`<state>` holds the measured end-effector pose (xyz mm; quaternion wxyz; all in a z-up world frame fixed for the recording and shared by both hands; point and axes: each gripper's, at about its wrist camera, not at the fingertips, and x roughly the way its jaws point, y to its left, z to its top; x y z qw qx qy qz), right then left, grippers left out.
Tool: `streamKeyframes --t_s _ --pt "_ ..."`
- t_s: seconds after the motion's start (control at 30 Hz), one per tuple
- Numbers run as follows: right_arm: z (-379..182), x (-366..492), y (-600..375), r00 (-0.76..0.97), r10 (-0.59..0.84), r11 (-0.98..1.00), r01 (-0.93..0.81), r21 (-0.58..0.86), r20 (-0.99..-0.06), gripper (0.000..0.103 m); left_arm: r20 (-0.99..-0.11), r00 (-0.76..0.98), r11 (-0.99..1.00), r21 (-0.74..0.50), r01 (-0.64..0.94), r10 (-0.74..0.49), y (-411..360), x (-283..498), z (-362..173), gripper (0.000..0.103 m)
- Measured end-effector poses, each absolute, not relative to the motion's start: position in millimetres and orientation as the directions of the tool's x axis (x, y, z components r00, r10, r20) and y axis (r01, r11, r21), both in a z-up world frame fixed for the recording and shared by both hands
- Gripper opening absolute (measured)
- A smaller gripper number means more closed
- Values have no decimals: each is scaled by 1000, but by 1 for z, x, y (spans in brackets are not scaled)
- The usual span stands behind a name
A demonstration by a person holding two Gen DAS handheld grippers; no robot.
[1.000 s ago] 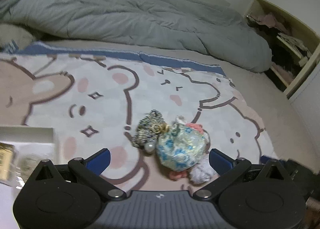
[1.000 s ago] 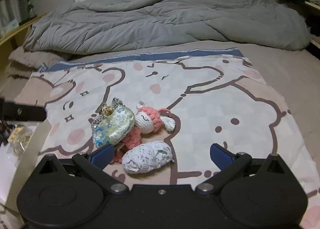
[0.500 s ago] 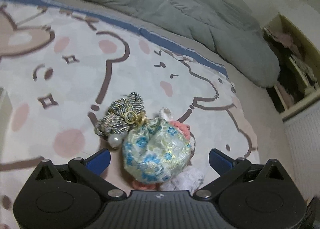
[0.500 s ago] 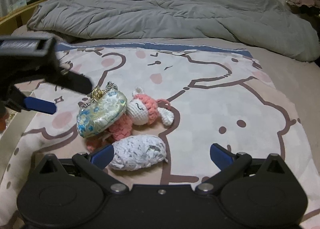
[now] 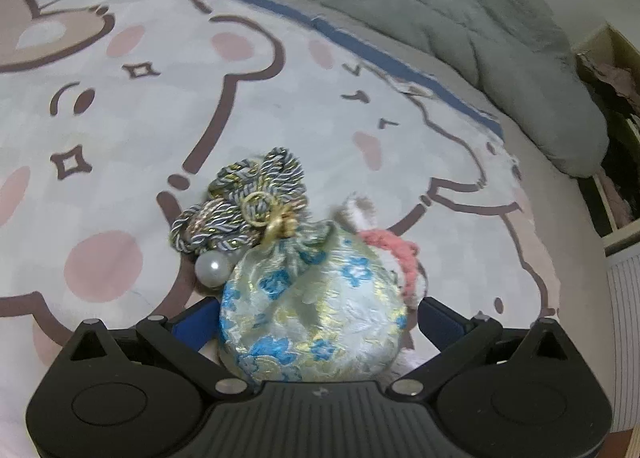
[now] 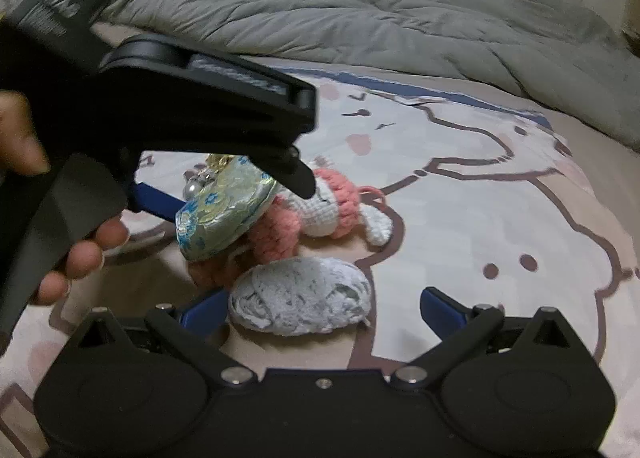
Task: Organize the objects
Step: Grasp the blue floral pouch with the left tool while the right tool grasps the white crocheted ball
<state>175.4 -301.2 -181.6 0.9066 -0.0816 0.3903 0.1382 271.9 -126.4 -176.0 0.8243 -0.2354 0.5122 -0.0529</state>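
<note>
since the earlier frame, left gripper has advanced; its spread fingers now flank the brocade pouch, contact seemingly not made. right gripper gapes, white crochet piece between.

Blue-flowered pale brocade pouch, pink-white crocheted toy

black grippers (blue finger pads), silver screws

A bed with a bear-print cover carries a rumpled grey duvet far back and, near, a brocade pouch, crocheted doll and white yarn bundle
</note>
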Motion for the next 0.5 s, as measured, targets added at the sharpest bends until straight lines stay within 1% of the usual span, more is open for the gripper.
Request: streamKeyframes --t_s 0.1,0.33,0.43,0.47,0.5 --pt "-186 178 -297 657 178 937 -340 -77 -733 103 -831 451 879 -441 -181 -325 -120 274 -180 98" --pt "-193 189 -292 633 175 938 -340 -68 -754 103 -839 413 862 -465 -202 -355 -111 273 -185 97" --pt "-195 191 -288 619 167 936 -344 -73 -768 102 -838 404 859 -472 -200 -366 -110 273 -185 92" --pt "-195 192 -287 612 170 934 -350 -71 -773 96 -837 402 855 -478 -202 -372 -109 273 -185 90" --pt "-195 192 -286 601 180 931 -361 -64 -778 88 -836 400 853 -481 -203 -376 -108 272 -185 88"
